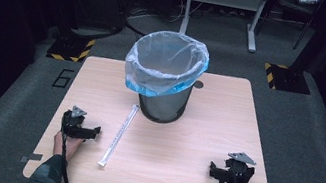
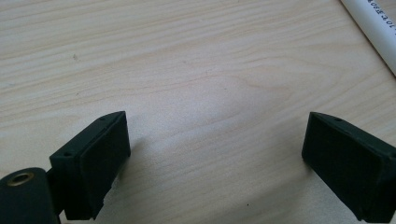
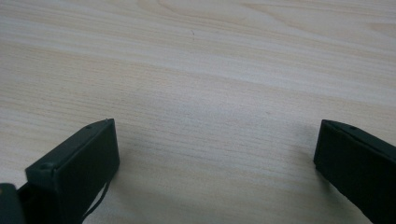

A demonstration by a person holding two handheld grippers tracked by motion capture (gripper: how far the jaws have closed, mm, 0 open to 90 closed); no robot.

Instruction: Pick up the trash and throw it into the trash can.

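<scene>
1. Two grippers rest low on the bench (image 1: 224,133), neither holding anything: the left gripper (image 1: 93,132) sits near the front left corner and the right gripper (image 1: 216,172) near the front right.
2. Jaws: in the left gripper view its two black jaws stand spread wide with bare wood between them; the right gripper view shows the same for the right jaws, spread and empty.
3. The wrapped straw (image 1: 120,134) lies flat on the bench, slanting from near the front up toward the bin (image 1: 163,104), just beside the left gripper and well apart from the right one.
4. The bin stands upright at the middle back of the bench, lined with a clear bag with a blue edge (image 1: 148,89) folded over its rim.
5. Step in hand, as I judge it: the start, before any reach; the straw is untouched.
6. Next move likely calls for the left gripper to swing over the straw, straddle it across its width, and close gently, since it is thin and light.
7. Writing: small printed characters run along the straw's wrapper (image 2: 380,18) in the left gripper view, too partial to read; a dark mark like a "6" (image 1: 63,77) sits on the floor.
</scene>
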